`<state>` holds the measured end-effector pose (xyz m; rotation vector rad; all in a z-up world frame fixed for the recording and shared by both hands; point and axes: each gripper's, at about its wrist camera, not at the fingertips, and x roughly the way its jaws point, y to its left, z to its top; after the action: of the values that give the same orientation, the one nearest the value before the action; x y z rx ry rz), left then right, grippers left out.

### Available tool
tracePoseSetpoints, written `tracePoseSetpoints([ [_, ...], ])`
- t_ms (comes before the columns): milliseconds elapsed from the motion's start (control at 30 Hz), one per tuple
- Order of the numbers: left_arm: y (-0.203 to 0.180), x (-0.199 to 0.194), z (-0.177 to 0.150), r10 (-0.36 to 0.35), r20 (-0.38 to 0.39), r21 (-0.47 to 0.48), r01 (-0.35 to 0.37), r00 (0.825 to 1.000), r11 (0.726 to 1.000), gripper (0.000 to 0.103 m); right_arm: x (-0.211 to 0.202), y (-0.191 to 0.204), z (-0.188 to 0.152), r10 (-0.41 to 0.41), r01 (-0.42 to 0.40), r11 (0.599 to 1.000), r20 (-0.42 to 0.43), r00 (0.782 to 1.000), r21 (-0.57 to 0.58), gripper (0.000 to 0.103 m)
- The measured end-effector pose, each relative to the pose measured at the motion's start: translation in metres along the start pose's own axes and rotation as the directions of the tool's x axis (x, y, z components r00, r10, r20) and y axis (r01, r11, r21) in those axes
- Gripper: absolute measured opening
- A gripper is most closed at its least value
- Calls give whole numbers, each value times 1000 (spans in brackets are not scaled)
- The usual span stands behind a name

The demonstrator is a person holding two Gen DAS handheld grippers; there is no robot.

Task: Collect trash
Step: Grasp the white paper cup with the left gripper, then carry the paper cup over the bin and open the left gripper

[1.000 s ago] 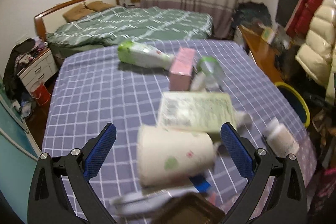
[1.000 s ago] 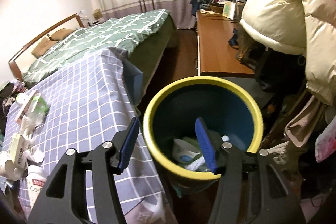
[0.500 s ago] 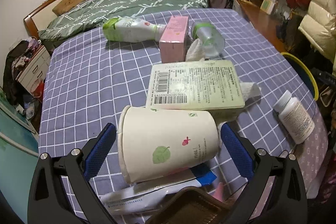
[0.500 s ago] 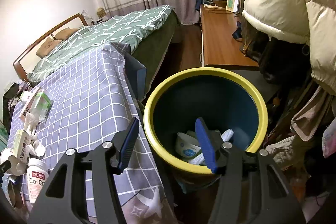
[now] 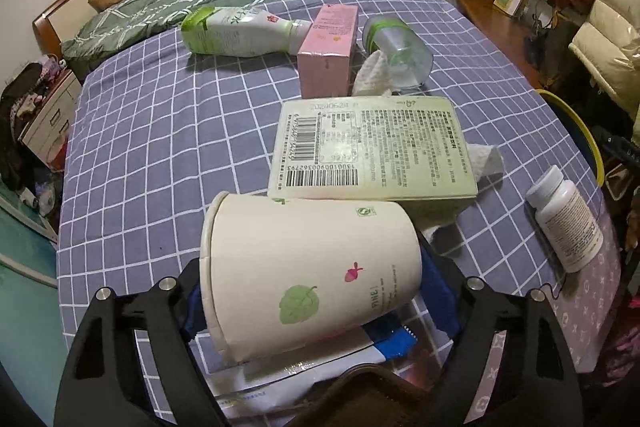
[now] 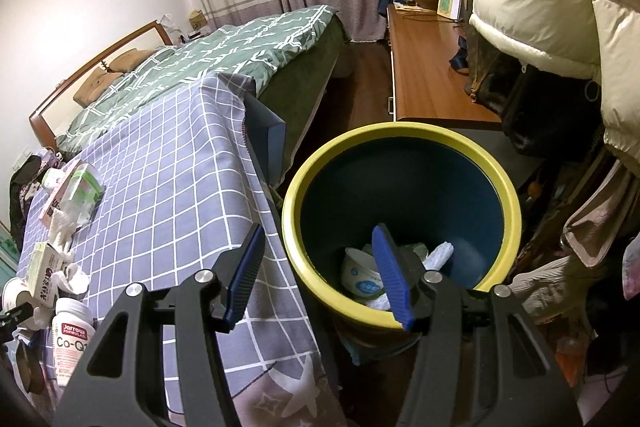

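Observation:
A white paper cup [image 5: 308, 267] with a leaf print lies on its side at the near edge of the checked table [image 5: 160, 131]. My left gripper [image 5: 312, 291] straddles it and its jaws are closing. One blue pad stands at the cup's rim and the other at its base, and I cannot tell whether they press on it. My right gripper [image 6: 318, 231] hangs open and empty over the yellow-rimmed blue bin [image 6: 400, 129]. A white bowl [image 6: 360, 277] and wrappers lie in that bin.
Also on the table lie a flat green box [image 5: 372, 147], a pink box [image 5: 328, 55], a white-green bottle [image 5: 236, 31], a clear lidded cup [image 5: 400, 51], tissues [image 5: 372, 75] and a pill bottle [image 5: 564, 223]. A plastic packet [image 5: 304, 367] lies under the cup. The bin stands by the table's right edge.
My left gripper has come down over the paper cup, and its jaws have narrowed from wide open to the cup's two ends. The right gripper has stayed over the bin.

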<state>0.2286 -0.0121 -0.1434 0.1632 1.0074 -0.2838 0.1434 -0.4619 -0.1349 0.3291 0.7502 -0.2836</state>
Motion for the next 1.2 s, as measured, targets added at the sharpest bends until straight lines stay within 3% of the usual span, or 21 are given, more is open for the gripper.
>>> tracePoseSetpoints([
  [433, -15, -47, 4, 17, 93, 10, -18, 995, 1000, 81, -10, -2, -1, 21, -21, 1000, 21, 1000, -3, 53],
  [500, -22, -55, 5, 8, 106, 19, -10, 994, 1000, 74, -12, -5, 0, 23, -23, 1000, 28, 999, 1, 53],
  [700, -49, -73, 16, -28, 143, 46, 22, 989, 999, 74, -18, -21, 0, 27, -28, 999, 45, 999, 23, 53],
  [1000, -121, -78, 48, -122, 164, 151, 97, 979, 984, 74, -27, -58, 0, 6, -10, 998, 80, 997, 59, 53],
  [1200, -200, -64, 83, -208, 137, 266, 167, 968, 949, 74, -34, -82, -5, -25, 20, 998, 92, 995, 57, 53],
])
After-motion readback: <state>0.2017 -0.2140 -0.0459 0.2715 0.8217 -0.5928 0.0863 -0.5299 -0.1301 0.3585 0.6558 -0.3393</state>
